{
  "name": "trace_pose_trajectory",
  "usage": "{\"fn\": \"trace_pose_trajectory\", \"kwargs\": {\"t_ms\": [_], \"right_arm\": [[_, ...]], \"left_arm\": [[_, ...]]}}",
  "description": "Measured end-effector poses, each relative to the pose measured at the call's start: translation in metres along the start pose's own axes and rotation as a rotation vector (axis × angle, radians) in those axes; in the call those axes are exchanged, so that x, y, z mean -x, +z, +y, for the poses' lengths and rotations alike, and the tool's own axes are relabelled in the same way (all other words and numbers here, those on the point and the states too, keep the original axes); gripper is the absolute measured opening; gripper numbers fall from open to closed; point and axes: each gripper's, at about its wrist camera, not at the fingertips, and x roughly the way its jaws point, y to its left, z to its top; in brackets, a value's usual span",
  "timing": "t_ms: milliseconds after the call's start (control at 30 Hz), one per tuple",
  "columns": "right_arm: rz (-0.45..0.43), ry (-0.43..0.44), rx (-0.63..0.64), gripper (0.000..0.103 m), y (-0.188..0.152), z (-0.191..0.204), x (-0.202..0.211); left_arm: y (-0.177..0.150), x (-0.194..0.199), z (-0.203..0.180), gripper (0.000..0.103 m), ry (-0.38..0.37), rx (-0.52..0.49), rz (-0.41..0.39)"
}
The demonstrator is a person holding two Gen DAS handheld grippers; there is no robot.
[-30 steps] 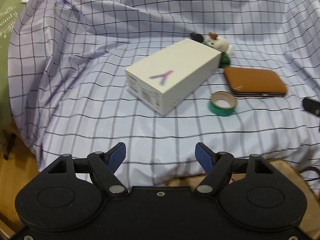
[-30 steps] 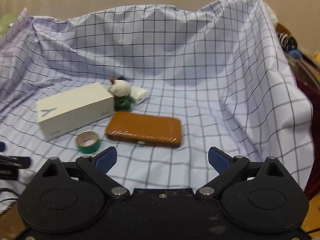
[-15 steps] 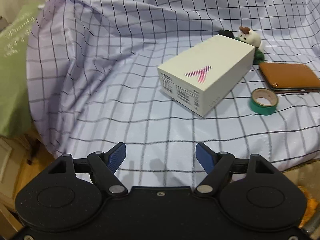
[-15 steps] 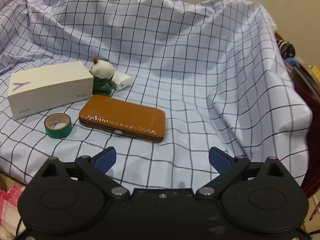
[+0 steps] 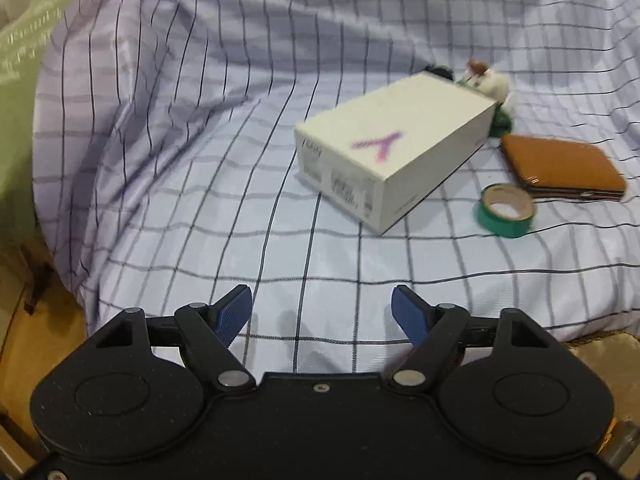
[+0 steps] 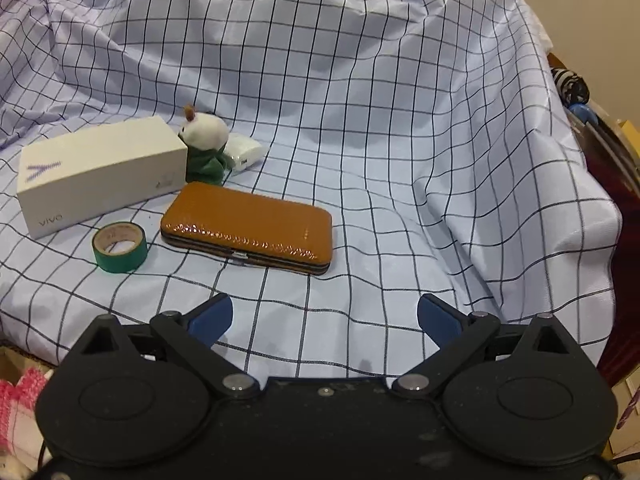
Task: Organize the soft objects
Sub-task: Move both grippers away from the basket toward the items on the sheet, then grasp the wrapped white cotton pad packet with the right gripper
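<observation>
A small white plush toy with a green body [image 6: 204, 144] sits on the checked cloth [image 6: 360, 120], against the end of a white box [image 6: 100, 176]; it also shows in the left wrist view [image 5: 494, 88] behind the box [image 5: 396, 148]. A brown wallet [image 6: 248, 226] lies in front of the toy, with a green tape roll [image 6: 120, 246] to its left. My left gripper [image 5: 322, 316] is open and empty over the cloth's near edge. My right gripper [image 6: 324, 320] is open and empty, just short of the wallet.
A small white packet [image 6: 244, 152] lies behind the toy. A dark item [image 5: 438, 72] sits behind the box. The cloth rises in folds at the back and sides. A striped item [image 6: 570, 86] and a dark red edge [image 6: 624, 200] lie at the right.
Both grippers have shifted view; the right one has moved closer to the wallet and the toy. The left view has swung back slightly to the left. Both stay open and empty.
</observation>
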Motion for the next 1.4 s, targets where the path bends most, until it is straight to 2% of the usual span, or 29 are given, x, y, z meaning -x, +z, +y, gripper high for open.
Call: {"fn": "trace_pose_trajectory", "kwargs": {"t_ms": [200, 433, 567, 667, 833, 1133, 1333, 1400], "right_arm": [[-0.047, -0.014, -0.038, 0.099, 0.008, -0.009, 0.019], [-0.157, -0.081, -0.04, 0.099, 0.018, -0.009, 0.039], [-0.211, -0.097, -0.046, 0.101, 0.026, -0.008, 0.043], [-0.21, -0.095, -0.048, 0.101, 0.028, -0.004, 0.035], [-0.107, -0.062, -0.047, 0.101, 0.02, -0.006, 0.018], [-0.024, 0.005, -0.049, 0.101, 0.018, -0.009, 0.007], [-0.006, 0.002, -0.013, 0.101, 0.017, -0.007, 0.0], [-0.013, -0.007, -0.007, 0.101, 0.02, -0.01, 0.0]], "left_arm": [[0.0, 0.031, -0.003, 0.074, 0.017, -0.028, -0.108], [0.007, 0.05, -0.004, 0.074, 0.049, -0.015, -0.21], [0.012, 0.052, -0.005, 0.087, 0.073, -0.022, -0.277], [0.013, 0.039, -0.006, 0.087, 0.07, -0.032, -0.247], [0.006, 0.026, -0.002, 0.087, 0.046, -0.004, -0.149], [0.011, 0.026, 0.006, 0.087, 0.029, 0.032, -0.149], [0.011, 0.014, 0.007, 0.087, 0.045, 0.024, -0.08], [0.013, 0.016, 0.008, 0.088, 0.074, 0.014, -0.072]]}}
